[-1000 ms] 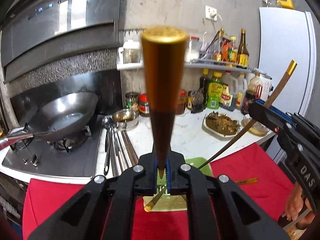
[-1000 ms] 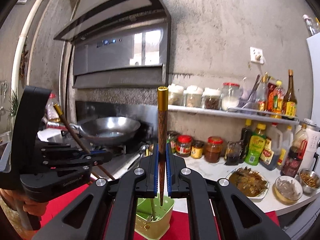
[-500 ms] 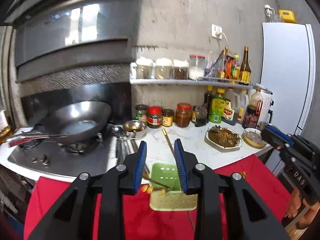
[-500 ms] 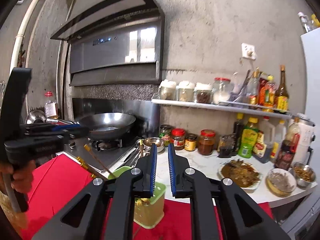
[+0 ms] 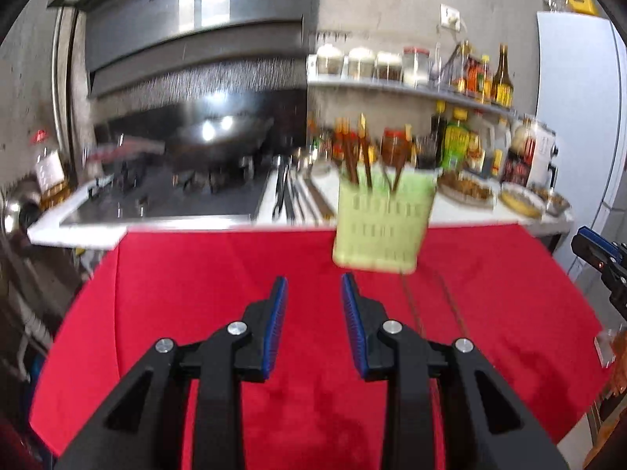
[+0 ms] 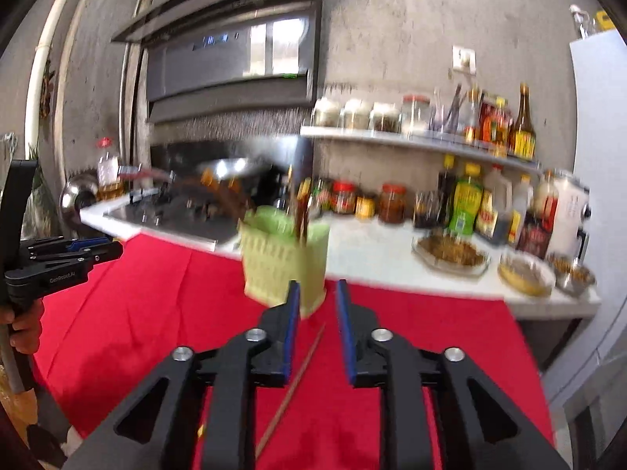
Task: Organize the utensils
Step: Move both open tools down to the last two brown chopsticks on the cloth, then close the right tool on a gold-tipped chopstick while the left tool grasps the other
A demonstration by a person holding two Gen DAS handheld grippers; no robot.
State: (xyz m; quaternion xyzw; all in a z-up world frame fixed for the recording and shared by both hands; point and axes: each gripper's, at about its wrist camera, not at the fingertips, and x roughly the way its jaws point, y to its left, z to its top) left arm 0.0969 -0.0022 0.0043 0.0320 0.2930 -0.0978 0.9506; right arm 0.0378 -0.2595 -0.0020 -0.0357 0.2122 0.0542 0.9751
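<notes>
A pale green slotted utensil holder (image 5: pixel 382 227) stands upright on the red cloth (image 5: pixel 219 274), with several dark chopsticks with gold tops (image 5: pixel 358 156) standing in it. It also shows in the right wrist view (image 6: pixel 282 262). My left gripper (image 5: pixel 313 305) is open and empty, low over the cloth, in front and left of the holder. My right gripper (image 6: pixel 316 313) is open and empty, just in front of the holder. A loose chopstick (image 6: pixel 294 384) lies on the cloth under the right gripper. Thin chopsticks (image 5: pixel 450 305) lie on the cloth in front of the holder.
Behind the cloth runs a white counter (image 5: pixel 462 211) with a stove and wok (image 5: pixel 219 145), metal utensils (image 5: pixel 286 196), jars, sauce bottles (image 6: pixel 466 203) and food dishes (image 6: pixel 450 252). A fridge (image 5: pixel 580 117) stands at the right. Both views are blurred.
A second ago each gripper was shut on a chopstick above the holder. Both opened, the chopsticks are in the holder, and both grippers have pulled back and down toward the cloth.
</notes>
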